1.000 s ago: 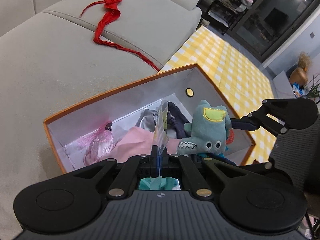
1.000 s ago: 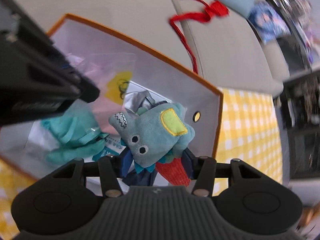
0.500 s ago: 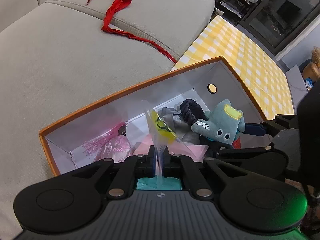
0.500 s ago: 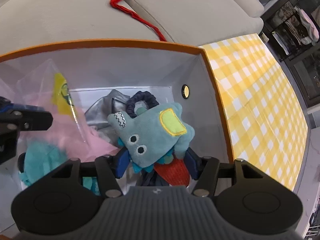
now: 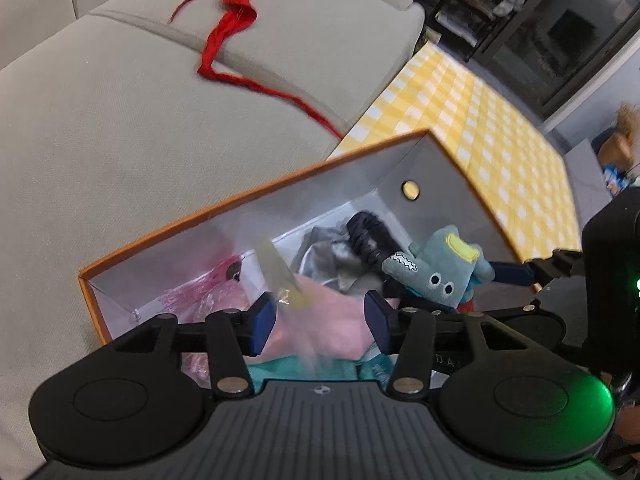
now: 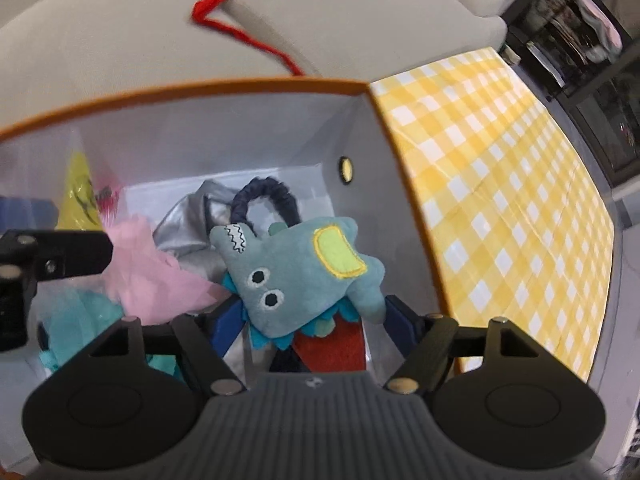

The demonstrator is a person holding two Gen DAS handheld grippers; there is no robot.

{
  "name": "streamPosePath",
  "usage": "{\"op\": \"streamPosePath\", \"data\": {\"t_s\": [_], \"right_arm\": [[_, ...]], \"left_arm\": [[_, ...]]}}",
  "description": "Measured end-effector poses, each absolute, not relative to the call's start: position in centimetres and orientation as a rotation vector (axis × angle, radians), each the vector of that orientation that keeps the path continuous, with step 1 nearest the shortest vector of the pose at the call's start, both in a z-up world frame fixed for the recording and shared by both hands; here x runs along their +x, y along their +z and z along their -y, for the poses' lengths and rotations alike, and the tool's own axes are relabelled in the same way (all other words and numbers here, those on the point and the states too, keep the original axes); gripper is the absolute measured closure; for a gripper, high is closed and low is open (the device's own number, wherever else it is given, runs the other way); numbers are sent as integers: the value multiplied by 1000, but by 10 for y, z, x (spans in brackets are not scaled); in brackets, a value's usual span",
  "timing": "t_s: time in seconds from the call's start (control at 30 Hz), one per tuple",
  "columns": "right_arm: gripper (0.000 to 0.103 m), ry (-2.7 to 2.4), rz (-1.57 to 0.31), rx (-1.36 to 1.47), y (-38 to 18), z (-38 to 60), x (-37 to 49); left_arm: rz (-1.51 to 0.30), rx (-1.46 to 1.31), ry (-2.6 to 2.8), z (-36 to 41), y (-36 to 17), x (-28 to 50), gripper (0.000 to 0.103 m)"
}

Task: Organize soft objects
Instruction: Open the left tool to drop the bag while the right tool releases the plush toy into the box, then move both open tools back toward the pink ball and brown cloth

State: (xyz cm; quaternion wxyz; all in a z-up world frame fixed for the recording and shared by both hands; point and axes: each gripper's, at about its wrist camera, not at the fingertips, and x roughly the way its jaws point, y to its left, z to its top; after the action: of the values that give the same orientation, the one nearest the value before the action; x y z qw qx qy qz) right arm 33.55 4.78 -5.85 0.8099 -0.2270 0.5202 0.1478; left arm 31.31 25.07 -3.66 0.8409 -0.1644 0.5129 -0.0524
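An orange-rimmed white box stands between the sofa and a yellow checked cloth. My left gripper hangs over its near side with its jaws opening. A clear bag with a yellow label and a teal cloth inside slips down, blurred, between them, touching neither pad. My right gripper is low in the box's right end, its jaws opening too. A blue-grey plush toy sits loosely between its pads.
In the box lie a pink cloth, a silver cloth, a dark scrunchie and a shiny pink bundle. A red ribbon trails across the beige sofa. The yellow checked cloth spreads right of the box.
My left jaws went from shut on the clear bag's top to wide apart, and the bag drops. My right gripper rolled, sank deeper into the box with the plush, and widened.
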Motion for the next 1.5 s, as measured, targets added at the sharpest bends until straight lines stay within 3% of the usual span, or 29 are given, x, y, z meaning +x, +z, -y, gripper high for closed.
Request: {"op": "streamPosePath", "data": {"t_s": [0.27, 0.37, 0.67, 1.17, 1.37, 1.5], "right_arm": [[23, 292, -1171, -194, -40, -23, 343], [9, 287, -1218, -54, -42, -12, 347], [9, 206, -1138, -133, -28, -8, 342], [9, 188, -1071, 12, 6, 81, 292], [9, 202, -1062, 13, 12, 123, 266], [9, 249, -1044, -6, 17, 146, 249]], "left_arm": [[-1062, -375, -129, -252, -29, 309, 40], [-1061, -374, -133, -252, -29, 309, 40], [-1051, -365, -147, -251, -24, 306, 40], [-970, -286, -358, -217, -1, 275, 38], [-931, -167, -571, -189, 14, 253, 38], [-908, 74, -657, -154, 21, 247, 38]]}}
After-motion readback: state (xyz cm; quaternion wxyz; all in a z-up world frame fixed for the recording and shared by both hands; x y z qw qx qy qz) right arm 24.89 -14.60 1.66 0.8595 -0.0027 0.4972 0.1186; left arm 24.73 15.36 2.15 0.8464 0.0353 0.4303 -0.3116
